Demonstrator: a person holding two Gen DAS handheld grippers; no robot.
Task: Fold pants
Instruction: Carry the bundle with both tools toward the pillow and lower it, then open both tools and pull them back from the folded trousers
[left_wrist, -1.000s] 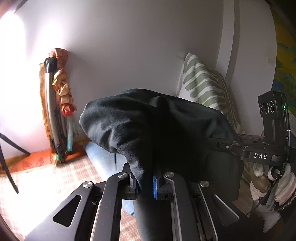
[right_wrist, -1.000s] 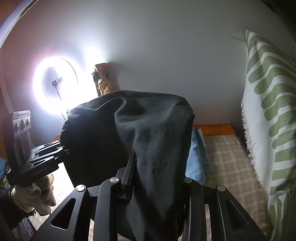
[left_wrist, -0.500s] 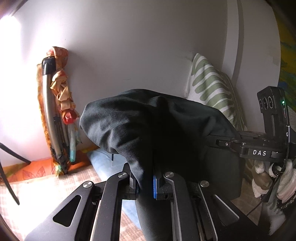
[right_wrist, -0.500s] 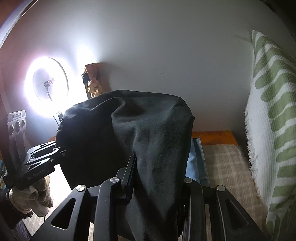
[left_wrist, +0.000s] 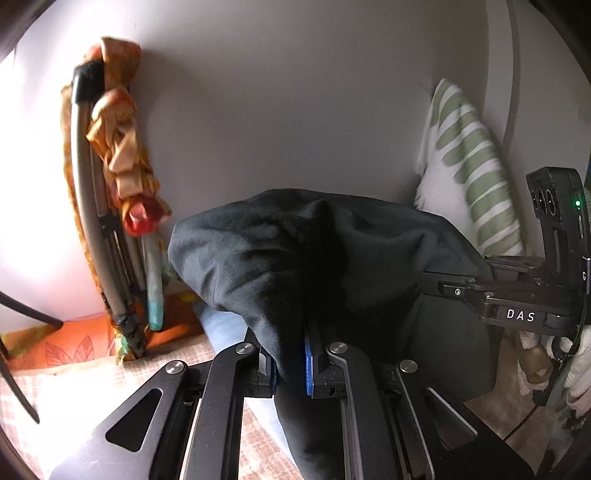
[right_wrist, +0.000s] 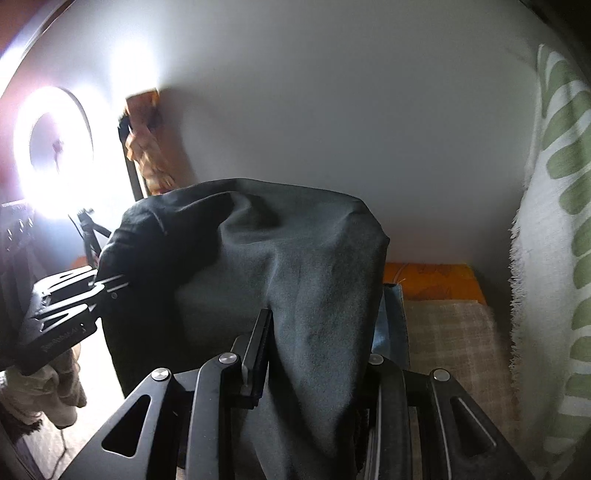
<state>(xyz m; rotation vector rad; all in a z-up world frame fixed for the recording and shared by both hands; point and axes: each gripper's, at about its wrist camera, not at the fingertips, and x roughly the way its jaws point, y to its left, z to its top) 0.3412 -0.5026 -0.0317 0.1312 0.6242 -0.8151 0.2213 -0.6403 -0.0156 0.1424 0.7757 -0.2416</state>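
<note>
We hold the black pants (left_wrist: 332, 258) up off the bed, a soft matte knit that bunches into a rounded hump over both tools and hangs in loose folds below them. Our left gripper (left_wrist: 291, 363) is clamped on a thin pinch of the cloth between its blue ribbed pads. Our right gripper (right_wrist: 314, 354) grips a thicker gather of the same cloth, which drapes over and hides one of its fingers. Beneath lies a pale checked woven bedcover (right_wrist: 454, 339) with a folded light blue garment (left_wrist: 221, 325) on it. A white cushion (left_wrist: 469, 166) with green leaf stripes and a fringed edge leans against the plain smooth wall (left_wrist: 295, 92).
</note>
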